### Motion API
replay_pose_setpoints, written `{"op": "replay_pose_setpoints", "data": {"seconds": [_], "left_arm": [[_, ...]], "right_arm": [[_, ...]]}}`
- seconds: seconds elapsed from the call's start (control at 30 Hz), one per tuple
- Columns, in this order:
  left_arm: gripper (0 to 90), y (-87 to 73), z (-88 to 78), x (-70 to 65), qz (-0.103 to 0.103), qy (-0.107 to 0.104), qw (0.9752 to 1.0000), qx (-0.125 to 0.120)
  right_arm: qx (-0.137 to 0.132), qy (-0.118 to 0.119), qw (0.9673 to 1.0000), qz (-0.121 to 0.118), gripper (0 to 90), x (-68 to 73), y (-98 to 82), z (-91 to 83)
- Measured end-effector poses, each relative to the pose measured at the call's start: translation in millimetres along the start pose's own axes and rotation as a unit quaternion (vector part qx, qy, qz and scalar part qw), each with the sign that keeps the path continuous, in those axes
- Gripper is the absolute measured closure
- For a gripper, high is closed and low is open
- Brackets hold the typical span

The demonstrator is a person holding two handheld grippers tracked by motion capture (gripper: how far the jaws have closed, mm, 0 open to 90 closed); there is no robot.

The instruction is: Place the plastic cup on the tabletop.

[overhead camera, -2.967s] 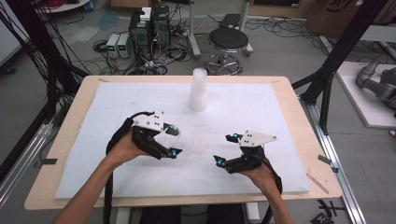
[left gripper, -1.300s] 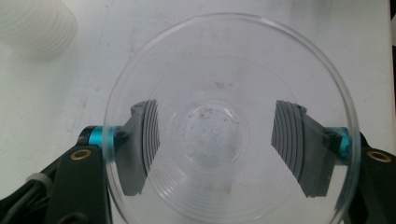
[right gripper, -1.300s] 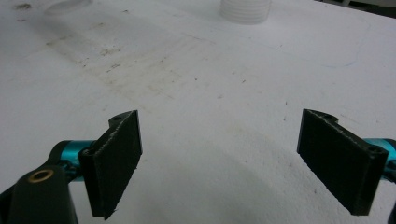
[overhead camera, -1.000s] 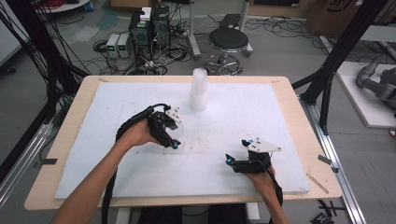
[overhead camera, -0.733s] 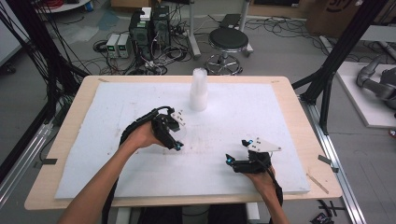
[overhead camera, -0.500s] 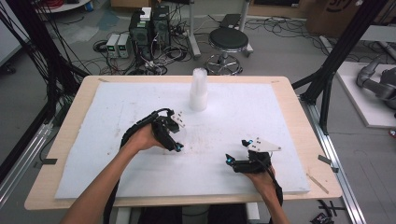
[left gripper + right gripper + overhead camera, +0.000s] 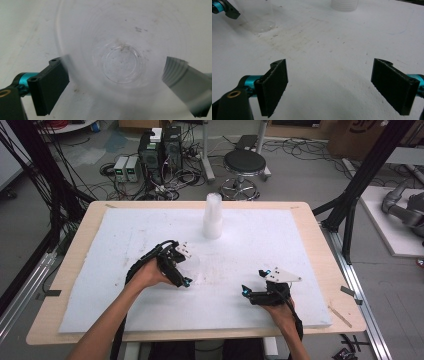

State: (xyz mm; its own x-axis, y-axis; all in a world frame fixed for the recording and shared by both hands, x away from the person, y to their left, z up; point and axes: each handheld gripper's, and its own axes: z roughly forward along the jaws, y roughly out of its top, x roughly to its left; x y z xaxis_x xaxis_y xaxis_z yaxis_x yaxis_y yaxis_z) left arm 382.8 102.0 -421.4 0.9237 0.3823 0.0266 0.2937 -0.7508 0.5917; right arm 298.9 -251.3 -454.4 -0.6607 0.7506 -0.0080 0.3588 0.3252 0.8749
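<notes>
A clear plastic cup [image 7: 120, 62] sits between the left gripper's [image 7: 176, 266] fingers [image 7: 48, 86], which close on its walls; that gripper's own view looks straight down into it to the round base. In the high view the cup is only a faint shape just beyond the fingers. The right gripper [image 7: 256, 291] rests on the white counter [image 7: 280, 240], fingers [image 7: 273, 83] wide apart with bare counter between. A stack of white cups [image 7: 212, 216] stands well beyond both.
</notes>
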Motion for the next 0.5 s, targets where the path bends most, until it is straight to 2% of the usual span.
{"op": "replay_pose_setpoints", "data": {"seconds": [0.03,0.1,0.13,0.17,0.23,0.27,0.3,0.37,0.43,0.5], "left_arm": [[7.2,-4.3,-3.9,-0.4,-0.008,-0.001,0.9999,-0.007],[8.0,-15.4,-11.3,-4.6,-0.026,0.016,0.9991,-0.028],[8.0,-21.5,-15.6,-7.1,-0.033,0.016,0.9986,-0.039],[8.0,-30.0,-19.7,-10.3,-0.042,0.016,0.9972,-0.059],[7.9,-41.9,-26.0,-13.8,-0.05,0.027,0.9956,-0.075],[7.9,-49.9,-29.0,-16.2,-0.058,0.033,0.9937,-0.09],[8.0,-57.9,-31.7,-18.7,-0.07,0.039,0.9908,-0.109],[8.0,-77.5,-39.4,-23.6,-0.091,0.06,0.9828,-0.149],[8.0,-93.5,-44.7,-28.4,-0.111,0.079,0.9737,-0.182],[8.0,-104.8,-48.8,-31.8,-0.12,0.094,0.9685,-0.197]], "right_arm": [[-0.001,0.0,1.0,0.002,14.1,-0.2,-0.1,-0.4],[-0.004,-0.002,1.0,0.006,14.1,-0.8,-0.7,-1.2],[-0.004,-0.002,1.0,0.008,14.1,-1.2,-0.7,-1.5],[-0.006,-0.002,0.9999,0.011,14.1,-1.6,-0.7,-1.5],[-0.005,0.0,0.9999,0.014,14.1,-3.2,-0.7,-1.1],[-0.002,0.0,0.9999,0.017,14.0,-3.2,-0.7,-1.3],[-0.003,0.0,0.9998,0.018,14.0,-3.3,-0.7,-1.1],[-0.007,-0.006,0.9998,0.015,14.1,-2.6,-0.9,-1.8],[-0.012,-0.011,0.9998,0.012,14.1,-1.7,-1.4,-2.6],[-0.013,-0.014,0.9997,0.016,14.1,-1.1,-1.6,-3.3]]}}
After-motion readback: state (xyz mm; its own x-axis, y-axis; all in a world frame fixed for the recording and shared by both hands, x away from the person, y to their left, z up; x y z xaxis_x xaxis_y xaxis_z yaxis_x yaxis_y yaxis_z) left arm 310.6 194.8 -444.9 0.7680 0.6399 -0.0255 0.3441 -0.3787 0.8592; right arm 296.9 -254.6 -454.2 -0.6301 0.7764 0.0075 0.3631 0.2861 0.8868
